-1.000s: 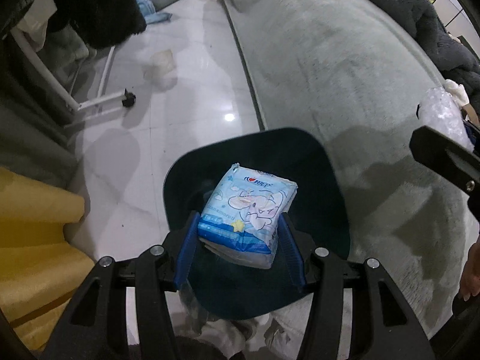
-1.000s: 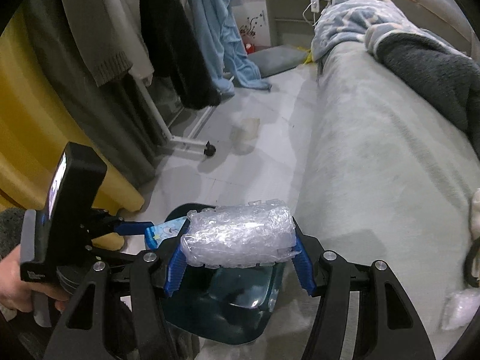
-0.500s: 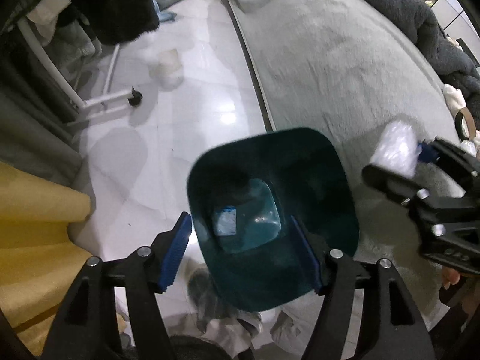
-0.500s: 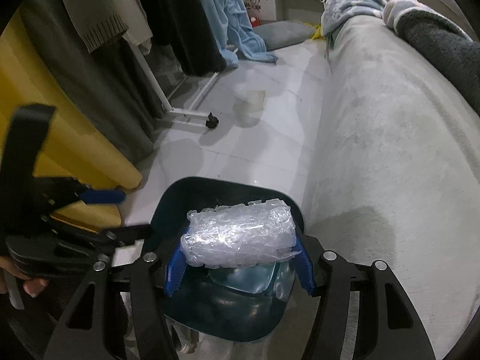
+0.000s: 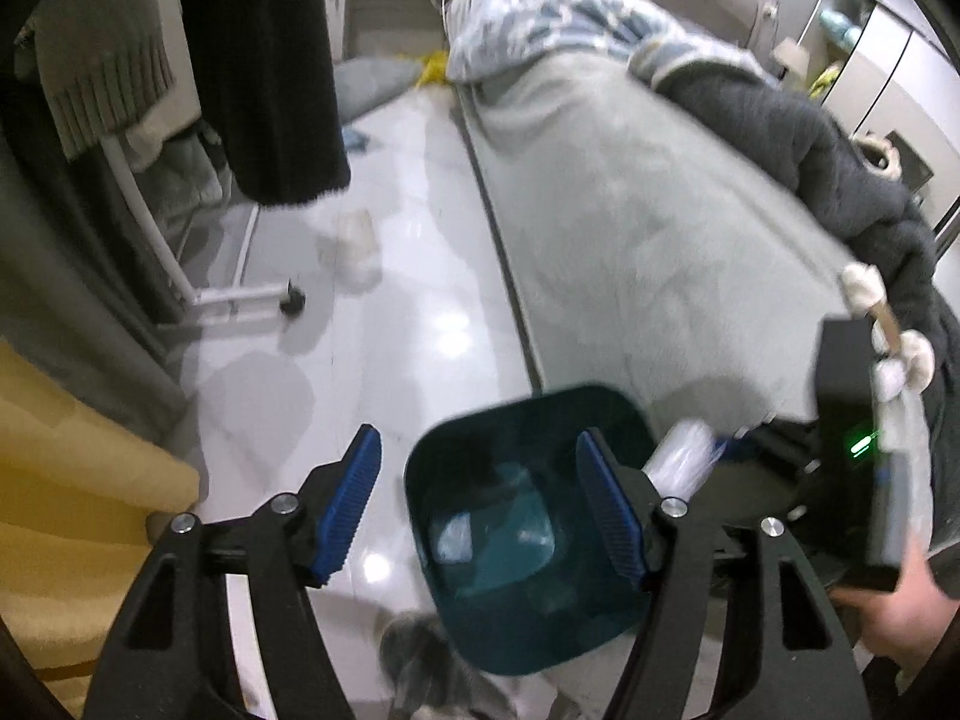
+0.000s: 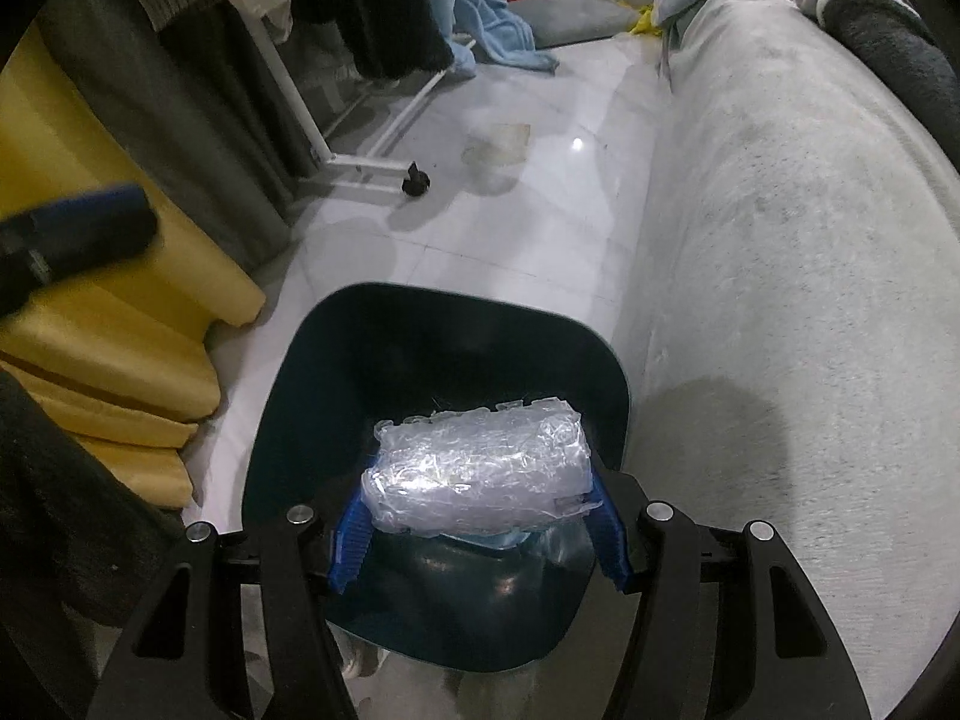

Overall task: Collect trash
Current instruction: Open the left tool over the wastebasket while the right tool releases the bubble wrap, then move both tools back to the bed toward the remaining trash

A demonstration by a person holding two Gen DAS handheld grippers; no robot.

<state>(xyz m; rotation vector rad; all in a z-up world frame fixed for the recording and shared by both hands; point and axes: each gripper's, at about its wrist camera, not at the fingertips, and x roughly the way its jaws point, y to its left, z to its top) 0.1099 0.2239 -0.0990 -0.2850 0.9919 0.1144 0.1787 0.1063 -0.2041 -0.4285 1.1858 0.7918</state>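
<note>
A dark teal trash bin (image 5: pixel 534 420) stands on the white floor beside the grey sofa; it also shows in the right wrist view (image 6: pixel 420 324). The blue-and-white tissue packet (image 5: pixel 454 535) lies at the bin's bottom. My left gripper (image 5: pixel 480 501) is open and empty, above the bin's left side. My right gripper (image 6: pixel 477 531) is shut on a roll of clear bubble wrap (image 6: pixel 480 471) and holds it over the bin's mouth. The roll (image 5: pixel 684 459) shows at the bin's right rim in the left wrist view.
The grey sofa (image 6: pixel 780 240) runs along the right, with a dark blanket (image 5: pixel 828 144) on it. A clothes rack with a castor (image 6: pixel 415 181) and hanging clothes stands at left. Yellow fabric (image 6: pixel 120 324) lies by the bin. A pale scrap (image 6: pixel 498 141) lies on the floor.
My left gripper opened and dropped the tissue packet into the bin, then drew back and tilted up. My right gripper carried the bubble wrap forward over the bin's mouth.
</note>
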